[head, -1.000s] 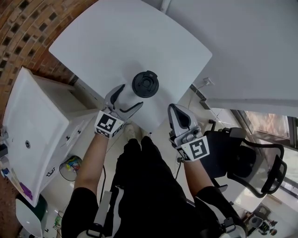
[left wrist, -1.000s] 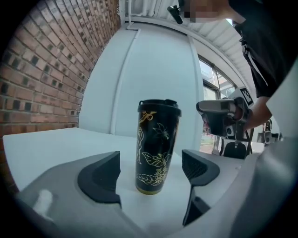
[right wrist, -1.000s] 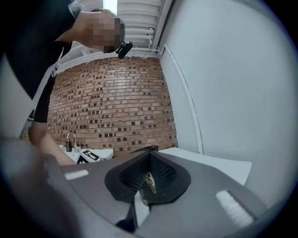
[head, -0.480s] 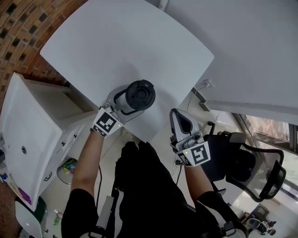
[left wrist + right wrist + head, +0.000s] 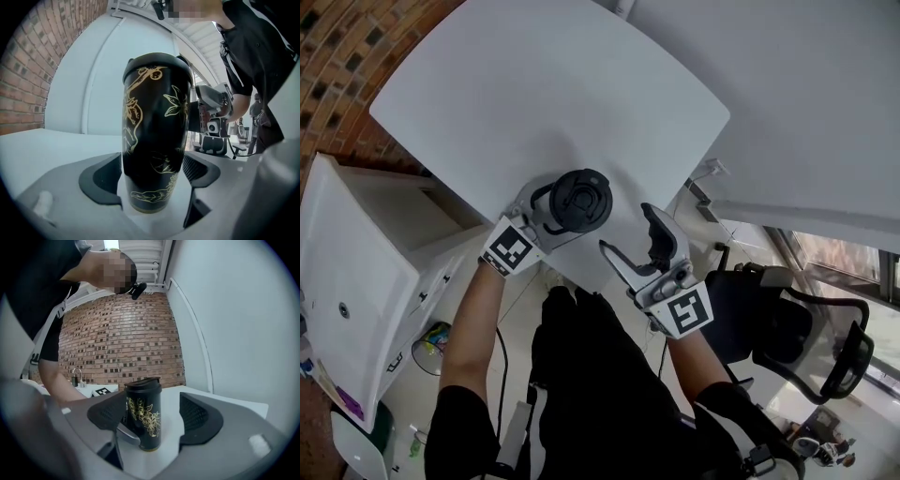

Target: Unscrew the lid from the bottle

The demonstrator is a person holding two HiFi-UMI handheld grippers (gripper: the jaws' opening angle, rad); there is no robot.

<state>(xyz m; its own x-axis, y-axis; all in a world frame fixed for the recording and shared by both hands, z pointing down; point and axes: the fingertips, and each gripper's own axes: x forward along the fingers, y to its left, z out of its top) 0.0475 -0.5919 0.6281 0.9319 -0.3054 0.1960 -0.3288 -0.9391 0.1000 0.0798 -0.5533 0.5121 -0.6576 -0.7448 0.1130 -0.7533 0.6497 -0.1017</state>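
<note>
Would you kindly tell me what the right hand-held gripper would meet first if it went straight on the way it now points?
Most likely the black bottle, centred ahead of the right hand-held gripper, whose jaws are opening; nothing shows in between, though depth is hard to judge.

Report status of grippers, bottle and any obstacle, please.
Left gripper shut on bottle. Right gripper opening, empty, short of bottle. Lid on. Nothing in the way.
</note>
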